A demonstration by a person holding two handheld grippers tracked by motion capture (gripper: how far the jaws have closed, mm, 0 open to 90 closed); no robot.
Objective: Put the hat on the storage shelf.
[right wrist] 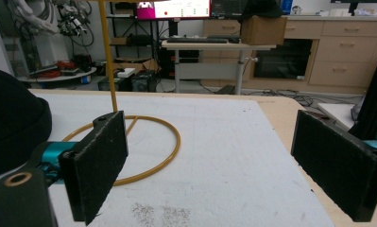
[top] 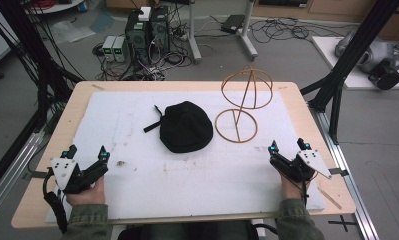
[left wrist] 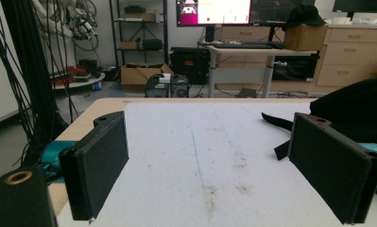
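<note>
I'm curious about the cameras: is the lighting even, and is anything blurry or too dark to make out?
High view: soft, even light, faint shadows; the black hat shows hardly any detail. Left gripper view: near jaws slightly soft, the monitor glows bright. Right gripper view: the wire stand is sharp.

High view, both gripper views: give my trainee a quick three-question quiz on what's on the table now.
1. True or false: the black cap hangs on the wire hat stand.
2. Which gripper is nearer the stand: A) left gripper B) right gripper?
3. Fill in: the fingers of both grippers are ____.

Key: 1 false, the cap lies on the white mat beside the stand; 2 B; 3 open.
</note>
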